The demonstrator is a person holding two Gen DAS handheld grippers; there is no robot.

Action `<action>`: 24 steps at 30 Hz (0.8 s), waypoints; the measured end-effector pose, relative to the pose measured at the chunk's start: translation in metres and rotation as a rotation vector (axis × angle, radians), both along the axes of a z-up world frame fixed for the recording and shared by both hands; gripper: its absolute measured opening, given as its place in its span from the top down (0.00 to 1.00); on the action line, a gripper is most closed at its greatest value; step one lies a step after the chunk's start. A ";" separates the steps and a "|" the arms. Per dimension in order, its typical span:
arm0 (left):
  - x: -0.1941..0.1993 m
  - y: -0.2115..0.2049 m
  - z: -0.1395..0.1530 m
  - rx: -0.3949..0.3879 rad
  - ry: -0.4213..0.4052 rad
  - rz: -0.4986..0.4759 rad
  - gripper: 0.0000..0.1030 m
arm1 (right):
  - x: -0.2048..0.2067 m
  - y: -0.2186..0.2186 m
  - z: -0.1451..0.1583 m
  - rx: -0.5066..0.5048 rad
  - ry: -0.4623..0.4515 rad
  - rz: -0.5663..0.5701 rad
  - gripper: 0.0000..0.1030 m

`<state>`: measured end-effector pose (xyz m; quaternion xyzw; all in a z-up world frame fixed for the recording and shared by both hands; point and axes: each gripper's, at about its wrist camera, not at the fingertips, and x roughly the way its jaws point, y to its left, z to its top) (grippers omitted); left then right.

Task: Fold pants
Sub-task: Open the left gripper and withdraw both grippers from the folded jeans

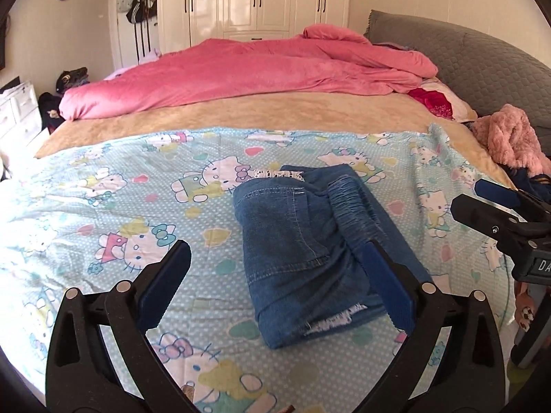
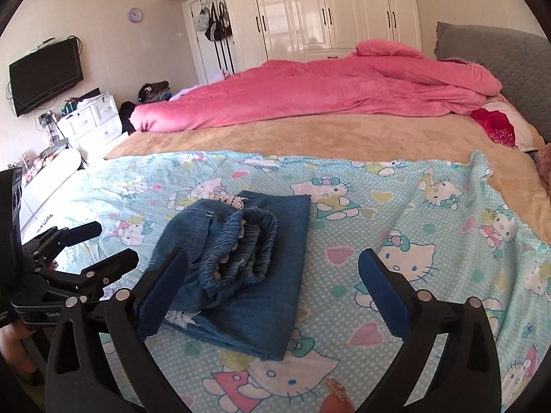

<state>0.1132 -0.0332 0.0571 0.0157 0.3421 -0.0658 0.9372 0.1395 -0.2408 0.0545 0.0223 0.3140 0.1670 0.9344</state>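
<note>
A pair of blue denim pants [image 1: 310, 251] lies folded into a compact bundle on the light blue cartoon-cat sheet [image 1: 103, 206], elastic waistband on top. It also shows in the right wrist view [image 2: 241, 275]. My left gripper [image 1: 275, 258] is open and empty, held just above the bundle's near left part. My right gripper [image 2: 272, 268] is open and empty, its left finger over the bundle's left edge. The right gripper shows at the right edge of the left wrist view [image 1: 489, 203], and the left gripper at the left of the right wrist view [image 2: 113, 244].
A pink duvet [image 1: 241, 75] lies heaped across the far side of the bed on a tan blanket [image 1: 241, 113]. A grey headboard [image 1: 482, 55] and a fluffy pink garment [image 1: 509, 141] are at the right. White wardrobes, a dresser [image 2: 89, 120] and a wall TV [image 2: 44, 75] stand beyond.
</note>
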 end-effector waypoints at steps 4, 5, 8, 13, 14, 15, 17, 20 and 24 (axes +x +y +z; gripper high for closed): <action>-0.014 0.001 0.007 -0.017 -0.019 0.002 0.09 | -0.013 -0.001 0.006 -0.011 -0.022 -0.012 0.04; -0.018 0.001 0.008 -0.020 -0.024 0.004 0.09 | -0.015 -0.002 0.007 -0.013 -0.026 -0.014 0.04; -0.027 0.004 0.009 -0.029 -0.031 0.010 0.09 | -0.024 -0.004 0.010 -0.015 -0.035 -0.015 0.04; -0.045 0.010 0.004 -0.050 -0.020 0.033 0.09 | -0.042 -0.005 0.012 -0.015 -0.050 -0.015 0.04; -0.048 0.011 0.003 -0.054 -0.019 0.035 0.09 | -0.045 -0.005 0.011 -0.015 -0.047 -0.014 0.04; -0.052 0.012 0.001 -0.056 -0.016 0.040 0.09 | -0.048 -0.006 0.010 -0.018 -0.044 -0.013 0.04; -0.059 0.013 -0.004 -0.059 -0.004 0.045 0.09 | -0.055 -0.006 0.007 -0.028 -0.041 -0.016 0.04; -0.067 0.015 -0.011 -0.070 0.012 0.050 0.09 | -0.063 -0.007 -0.002 -0.036 -0.023 -0.020 0.04; -0.077 0.017 -0.023 -0.087 0.041 0.047 0.09 | -0.070 -0.007 -0.018 -0.061 0.014 -0.026 0.04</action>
